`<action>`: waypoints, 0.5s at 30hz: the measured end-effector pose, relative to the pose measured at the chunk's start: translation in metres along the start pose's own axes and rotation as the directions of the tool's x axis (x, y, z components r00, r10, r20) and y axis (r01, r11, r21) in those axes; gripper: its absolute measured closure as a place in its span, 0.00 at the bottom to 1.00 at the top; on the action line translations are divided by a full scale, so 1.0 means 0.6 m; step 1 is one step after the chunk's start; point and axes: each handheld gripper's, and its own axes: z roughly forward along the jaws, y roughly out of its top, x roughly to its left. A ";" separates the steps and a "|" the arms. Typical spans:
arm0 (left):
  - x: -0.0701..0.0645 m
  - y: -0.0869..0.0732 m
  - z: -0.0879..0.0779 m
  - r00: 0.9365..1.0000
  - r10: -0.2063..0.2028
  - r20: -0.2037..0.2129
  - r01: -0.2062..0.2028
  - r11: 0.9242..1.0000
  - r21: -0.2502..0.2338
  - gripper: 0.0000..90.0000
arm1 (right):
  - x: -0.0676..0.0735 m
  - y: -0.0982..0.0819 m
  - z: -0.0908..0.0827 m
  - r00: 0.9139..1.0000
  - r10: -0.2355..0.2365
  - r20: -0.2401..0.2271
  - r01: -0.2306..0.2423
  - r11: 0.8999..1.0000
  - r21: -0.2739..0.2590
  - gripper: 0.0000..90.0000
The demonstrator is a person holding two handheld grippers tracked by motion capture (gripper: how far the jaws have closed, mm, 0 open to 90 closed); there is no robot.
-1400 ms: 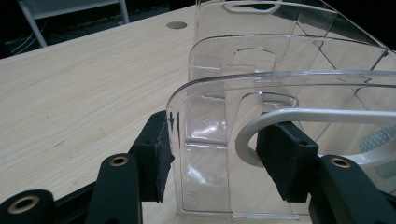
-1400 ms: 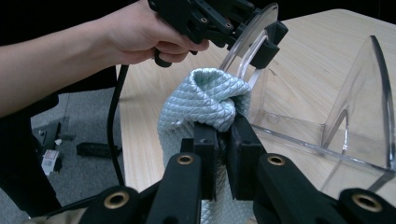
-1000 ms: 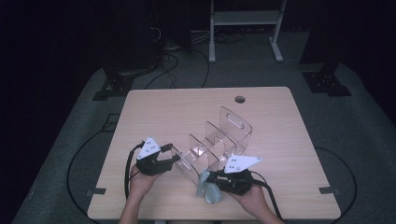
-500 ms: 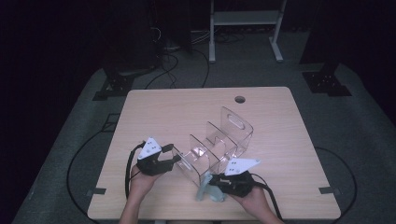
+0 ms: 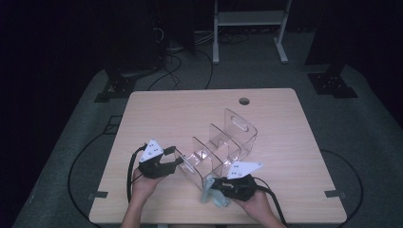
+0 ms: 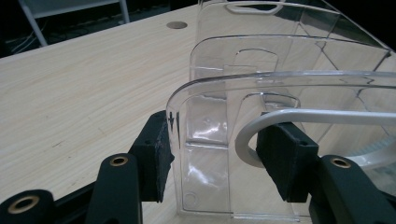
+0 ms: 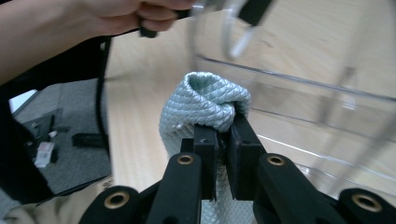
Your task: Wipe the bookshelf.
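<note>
At the desk's [image 5: 166, 114] near edge, right claw [image 7: 223, 135] pinches a soft, light pale-green quilted cloth [image 7: 205, 105]; left claw [image 6: 215, 154] clamps the stiff, slippery clear plastic divider rack's [image 5: 223, 142] end wall.

Both forearms come in from the near edge of the table. The left hand [image 5: 142, 185] holds the left claw [image 5: 178, 161], which points to the right; its jaws stand partly apart, one pad outside and one pad inside the end wall of the clear plastic organizer [image 5: 223, 147]. The right hand [image 5: 254, 202] holds the right claw [image 5: 214, 187], which points to the left, its jaws pressed together on a pale green quilted cloth [image 7: 205, 105].
</note>
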 end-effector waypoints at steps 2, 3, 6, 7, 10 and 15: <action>0.000 -0.001 -0.002 1.000 -0.005 0.003 0.005 1.000 0.002 0.51 | 0.009 0.003 0.009 1.000 -0.001 -0.028 0.001 1.000 0.001 0.92; 0.000 -0.001 -0.002 1.000 -0.005 0.003 0.005 1.000 0.002 0.51 | 0.009 0.003 0.009 1.000 -0.001 -0.028 0.001 1.000 0.001 0.92; 0.002 -0.001 -0.003 1.000 -0.006 0.014 0.006 1.000 0.001 0.52 | 0.003 0.005 0.004 0.999 -0.007 -0.036 0.008 1.000 0.002 0.92; 0.003 -0.001 -0.003 1.000 -0.004 0.017 0.004 1.000 0.001 0.52 | -0.001 0.005 0.000 1.000 -0.003 -0.030 0.003 1.000 0.003 0.92; 0.002 0.000 -0.003 1.000 -0.002 0.018 0.002 1.000 0.002 0.52 | -0.026 -0.002 -0.021 1.000 0.023 0.015 -0.023 1.000 -0.012 0.92; 0.000 0.000 -0.002 1.000 0.001 0.018 -0.001 1.000 0.003 0.52 | -0.071 -0.015 -0.057 0.992 0.073 0.106 -0.071 0.997 -0.025 0.92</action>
